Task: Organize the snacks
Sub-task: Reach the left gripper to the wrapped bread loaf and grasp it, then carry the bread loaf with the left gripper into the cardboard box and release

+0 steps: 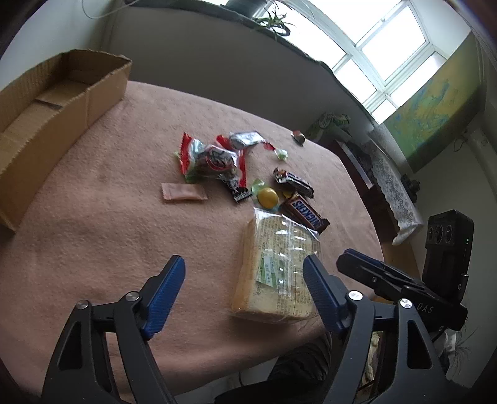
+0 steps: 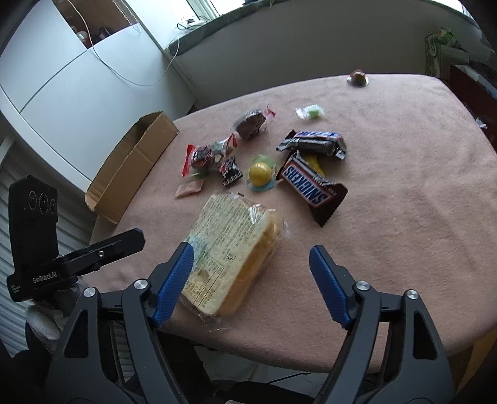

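Observation:
A wrapped bread pack lies near the table's front edge, also in the right wrist view. Beyond it lie a Snickers bar, a dark candy bar, a yellow ball candy, red-wrapped snacks and a pink packet. An empty cardboard box stands at the left. My left gripper is open, left of the bread. My right gripper is open over the bread's near end. Both are empty.
The table wears a pink cloth. A small green candy and a round brown sweet lie farther back. A window sill with plants is behind. The table's front edge is right below the grippers.

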Motion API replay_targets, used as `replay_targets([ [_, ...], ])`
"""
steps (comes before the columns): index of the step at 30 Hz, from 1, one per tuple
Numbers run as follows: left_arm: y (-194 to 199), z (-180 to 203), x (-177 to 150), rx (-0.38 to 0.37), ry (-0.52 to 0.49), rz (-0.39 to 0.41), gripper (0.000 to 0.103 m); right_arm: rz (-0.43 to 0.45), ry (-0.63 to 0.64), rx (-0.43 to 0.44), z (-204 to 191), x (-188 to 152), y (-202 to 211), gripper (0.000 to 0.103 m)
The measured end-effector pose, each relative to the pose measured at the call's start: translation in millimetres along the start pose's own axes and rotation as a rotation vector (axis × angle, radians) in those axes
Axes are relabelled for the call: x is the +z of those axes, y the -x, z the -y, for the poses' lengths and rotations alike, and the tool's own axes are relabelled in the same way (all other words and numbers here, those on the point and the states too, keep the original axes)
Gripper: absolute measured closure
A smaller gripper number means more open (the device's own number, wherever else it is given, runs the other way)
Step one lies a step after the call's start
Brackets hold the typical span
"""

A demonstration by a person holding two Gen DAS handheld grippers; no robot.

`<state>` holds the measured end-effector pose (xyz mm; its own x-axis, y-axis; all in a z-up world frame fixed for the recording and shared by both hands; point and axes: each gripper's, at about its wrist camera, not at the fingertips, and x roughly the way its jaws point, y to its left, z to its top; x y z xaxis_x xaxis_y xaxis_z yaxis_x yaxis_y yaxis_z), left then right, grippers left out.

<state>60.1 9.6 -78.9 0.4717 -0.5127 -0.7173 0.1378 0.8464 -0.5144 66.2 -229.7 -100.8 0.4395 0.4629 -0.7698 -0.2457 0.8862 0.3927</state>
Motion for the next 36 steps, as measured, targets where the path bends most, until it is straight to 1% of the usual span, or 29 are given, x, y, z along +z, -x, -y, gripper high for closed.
replay_targets([
  [3, -9.6, 5.6, -3.5, 0.008, -0.037, -0.035, 0.036, -0.034, -0.009, 0.031, -2.9, -4.2, -6.7, 0.040],
  [7, -26.5, 9.4, -7.7, 0.013, -0.080, -0.095, 0.039, -0.076, -0.030, 0.061, -2.2, -4.5, -17.4, 0.052],
  [9, -34.4, 8.8, -8.8, 0.016, -0.091, -0.121, 0.047, -0.083, -0.038, 0.069, -2.0, -4.9, -19.8, 0.055],
  [10, -37.2, 8.0, -8.6, 0.010, -0.094, -0.130, 0.049, -0.085, -0.038, 0.069, -2.0, -4.7, -20.5, 0.055],
  [11, -38.4, 7.1, -8.3, 0.002, -0.093, -0.135, 0.050, -0.086, -0.037, 0.073, -1.9, -4.6, -20.7, 0.056],
  [14, -38.4, 6.7, -6.5, -0.039, -0.090, -0.137, 0.063, -0.092, -0.029, 0.081, -3.1, -2.7, -20.7, 0.060],
  [18, -36.4, 11.7, -8.0, -0.045, -0.107, -0.129, 0.064, -0.096, -0.010, 0.064, -8.1, 0.6, -22.7, 0.061],
  [22, -33.6, 17.3, -9.0, -0.023, -0.129, -0.119, 0.064, -0.091, 0.019, 0.059, -17.6, 6.2, -22.4, 0.062],
  [26, -23.5, 14.7, -3.7, -0.011, -0.123, -0.082, 0.064, -0.083, 0.053, 0.072, -33.0, 17.3, -25.3, 0.062],
  [36, 25.2, -17.4, 18.9, 0.031, -0.079, 0.041, 0.064, -0.059, 0.180, 0.121, -102.3, 57.6, -40.9, 0.062],
])
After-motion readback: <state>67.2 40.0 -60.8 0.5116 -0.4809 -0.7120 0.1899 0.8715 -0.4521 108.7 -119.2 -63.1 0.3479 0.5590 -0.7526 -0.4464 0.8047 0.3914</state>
